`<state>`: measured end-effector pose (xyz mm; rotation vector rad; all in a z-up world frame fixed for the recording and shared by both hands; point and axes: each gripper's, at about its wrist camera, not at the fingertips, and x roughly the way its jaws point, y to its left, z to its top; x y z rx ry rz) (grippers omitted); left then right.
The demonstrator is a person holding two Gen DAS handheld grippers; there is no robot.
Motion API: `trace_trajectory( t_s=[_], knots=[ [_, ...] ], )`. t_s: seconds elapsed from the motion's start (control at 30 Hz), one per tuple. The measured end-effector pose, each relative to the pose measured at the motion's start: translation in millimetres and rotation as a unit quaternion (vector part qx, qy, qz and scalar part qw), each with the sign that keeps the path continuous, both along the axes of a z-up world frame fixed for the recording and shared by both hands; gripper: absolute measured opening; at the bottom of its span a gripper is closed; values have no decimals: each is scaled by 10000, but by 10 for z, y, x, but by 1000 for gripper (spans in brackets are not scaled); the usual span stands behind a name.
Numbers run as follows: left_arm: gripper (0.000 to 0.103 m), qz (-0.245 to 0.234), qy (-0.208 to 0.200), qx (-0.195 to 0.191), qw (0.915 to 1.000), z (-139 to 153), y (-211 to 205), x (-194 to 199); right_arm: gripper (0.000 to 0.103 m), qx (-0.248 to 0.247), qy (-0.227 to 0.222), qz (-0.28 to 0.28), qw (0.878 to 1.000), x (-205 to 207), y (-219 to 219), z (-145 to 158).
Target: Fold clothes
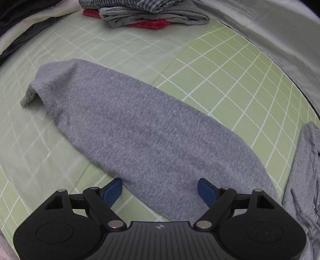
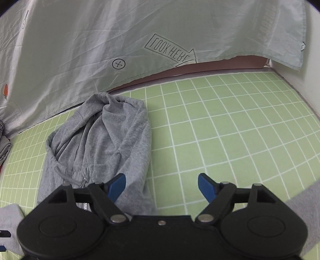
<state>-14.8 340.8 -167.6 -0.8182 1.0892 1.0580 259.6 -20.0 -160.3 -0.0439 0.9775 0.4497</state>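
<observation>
My left hand-held gripper [image 1: 160,192] is spread wide and empty, above the near end of the grey sleeve [image 1: 140,130], which lies flat toward 11 o'clock on the green checked bed sheet [image 1: 230,80]. My right hand-held gripper [image 2: 162,186] is spread too, empty; the hoodie's hood [image 2: 104,140] lies crumpled at 10 o'clock. Folded clothes [image 1: 144,16] are stacked at 12 o'clock.

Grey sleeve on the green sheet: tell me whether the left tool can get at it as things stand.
Probably yes. The left tool hangs open right over the near end of the grey sleeve, which lies flat on the green sheet with nothing on top.
</observation>
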Motion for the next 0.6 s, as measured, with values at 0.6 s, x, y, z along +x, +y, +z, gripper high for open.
trace_trajectory(
  t_s=[0.6],
  knots=[
    [94, 269, 506, 980, 9935, 135, 385, -278, 86, -658, 36, 491, 9966, 186, 672, -349]
  ],
)
